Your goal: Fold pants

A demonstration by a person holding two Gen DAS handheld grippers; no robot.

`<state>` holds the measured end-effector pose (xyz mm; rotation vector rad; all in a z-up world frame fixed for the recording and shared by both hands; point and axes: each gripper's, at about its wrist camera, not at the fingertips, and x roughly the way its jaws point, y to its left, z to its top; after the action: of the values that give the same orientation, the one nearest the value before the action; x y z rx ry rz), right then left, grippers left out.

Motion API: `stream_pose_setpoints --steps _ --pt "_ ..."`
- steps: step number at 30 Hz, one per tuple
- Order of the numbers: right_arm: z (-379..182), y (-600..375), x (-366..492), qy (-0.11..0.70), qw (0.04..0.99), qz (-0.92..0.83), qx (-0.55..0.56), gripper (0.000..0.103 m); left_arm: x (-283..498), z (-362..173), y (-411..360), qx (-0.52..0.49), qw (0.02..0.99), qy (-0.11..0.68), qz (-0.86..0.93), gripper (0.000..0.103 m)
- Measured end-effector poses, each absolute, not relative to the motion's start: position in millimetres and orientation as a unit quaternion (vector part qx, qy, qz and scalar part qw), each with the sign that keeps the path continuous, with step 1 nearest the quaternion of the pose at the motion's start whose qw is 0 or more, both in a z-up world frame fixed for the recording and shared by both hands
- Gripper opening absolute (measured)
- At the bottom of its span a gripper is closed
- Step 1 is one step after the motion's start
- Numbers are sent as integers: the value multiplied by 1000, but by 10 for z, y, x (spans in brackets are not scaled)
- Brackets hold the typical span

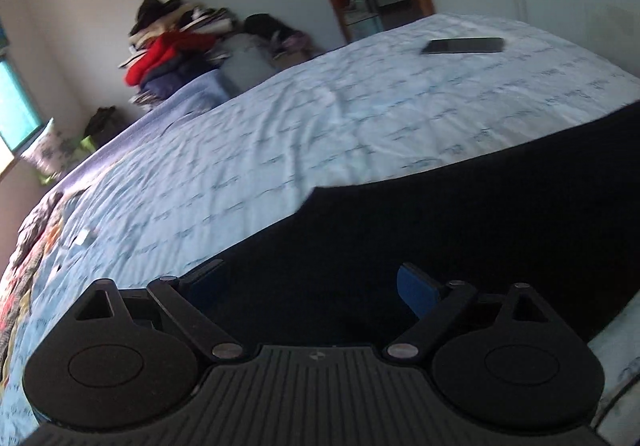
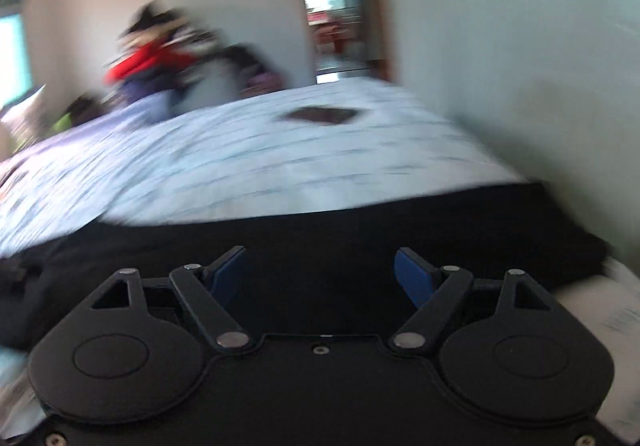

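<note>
Left wrist view shows the black pants [image 1: 460, 214] spread flat on the bed [image 1: 280, 134], a dark band running from the lower left of the picture up to the right edge; the left claw [image 1: 316, 286] hovers over their near part with its blue fingers spread wide and nothing pinched between them; a stepped corner of the cloth lies just ahead and left of its tips. Right wrist view, much blurred, shows the pants [image 2: 360, 230] lying crosswise, long axis left to right, directly under and ahead of the right claw [image 2: 320, 274], whose fingers also stand apart and empty. Both claws seem about equally near the fabric, so I judge the next grasp wants each on an edge. A phone [image 1: 462, 45] rests well beyond, clear of the pants.
</note>
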<state>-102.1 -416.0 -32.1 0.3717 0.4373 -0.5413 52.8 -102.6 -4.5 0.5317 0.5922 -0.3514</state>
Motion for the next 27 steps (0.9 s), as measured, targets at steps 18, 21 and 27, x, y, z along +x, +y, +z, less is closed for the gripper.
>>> stream_pose_setpoints --steps 18,21,27 --pt "-906 -5327 -1644 136 840 -297 434 82 186 -183 -2364 262 866 327 -271 94" --pt "-914 -5360 -1612 126 832 -313 440 72 245 -172 -2438 229 859 353 -291 94" --pt "-971 -5481 -1697 106 813 -317 477 32 246 -327 -2704 248 855 358 -281 91"
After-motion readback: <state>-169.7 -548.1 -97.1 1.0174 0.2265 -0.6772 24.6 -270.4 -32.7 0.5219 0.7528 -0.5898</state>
